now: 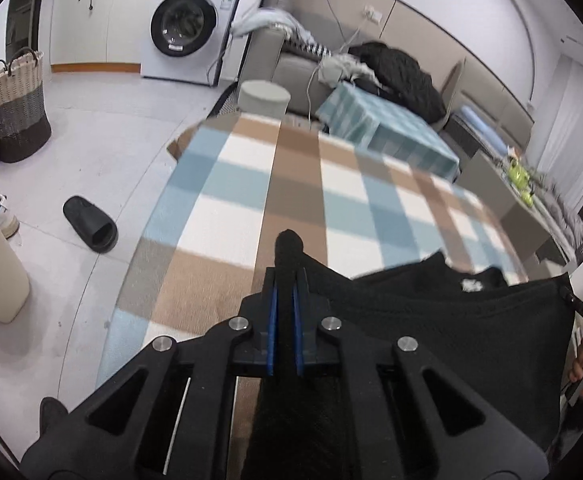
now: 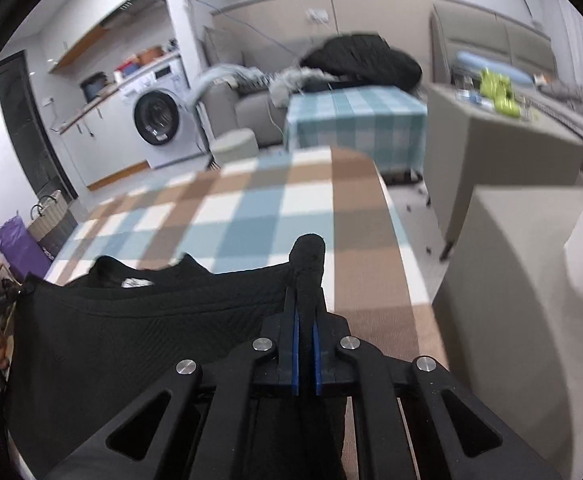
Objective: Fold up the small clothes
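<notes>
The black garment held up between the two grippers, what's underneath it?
Under the black garment lies the checked tablecloth in brown, blue and white squares, bare beyond the cloth's top edge. The near part of the table is covered by the hanging fabric, so anything there cannot be seen.

garment (image 1: 451, 312) on table (image 1: 251, 184) | stool (image 1: 263, 98) behind table | slipper (image 1: 91, 224) left, on floor
</notes>
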Tool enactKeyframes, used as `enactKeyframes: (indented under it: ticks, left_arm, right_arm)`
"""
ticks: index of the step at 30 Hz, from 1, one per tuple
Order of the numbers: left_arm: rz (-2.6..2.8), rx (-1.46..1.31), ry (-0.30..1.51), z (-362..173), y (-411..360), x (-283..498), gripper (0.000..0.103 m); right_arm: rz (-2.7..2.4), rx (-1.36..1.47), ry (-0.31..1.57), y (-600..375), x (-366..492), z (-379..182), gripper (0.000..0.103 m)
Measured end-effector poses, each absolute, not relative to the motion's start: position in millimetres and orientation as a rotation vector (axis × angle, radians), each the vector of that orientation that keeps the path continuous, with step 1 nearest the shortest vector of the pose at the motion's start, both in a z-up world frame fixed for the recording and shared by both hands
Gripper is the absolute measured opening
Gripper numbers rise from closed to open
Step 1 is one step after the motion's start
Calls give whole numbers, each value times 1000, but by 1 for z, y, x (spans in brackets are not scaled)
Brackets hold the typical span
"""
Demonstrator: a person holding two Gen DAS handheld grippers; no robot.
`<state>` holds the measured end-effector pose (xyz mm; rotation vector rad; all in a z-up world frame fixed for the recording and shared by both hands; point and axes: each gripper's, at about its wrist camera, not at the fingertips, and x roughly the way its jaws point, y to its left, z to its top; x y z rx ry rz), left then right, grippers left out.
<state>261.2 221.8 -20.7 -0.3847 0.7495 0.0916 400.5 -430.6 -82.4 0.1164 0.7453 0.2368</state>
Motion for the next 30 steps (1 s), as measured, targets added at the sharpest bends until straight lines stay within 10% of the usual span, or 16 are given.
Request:
enactKeyframes:
  ticks: [10, 21, 30]
  left_arm:
    - [164, -399, 873, -33, 229, 302, 8]
    - [172, -314, 869, -28, 208, 218, 55]
    - [126, -300, 901, -35, 170, 100, 64]
  right_arm:
    - [101, 156, 904, -430, 448, -109, 16]
    - [220, 241, 978, -453, 362, -121, 47]
    - [276, 322, 979, -466, 235, -135, 56]
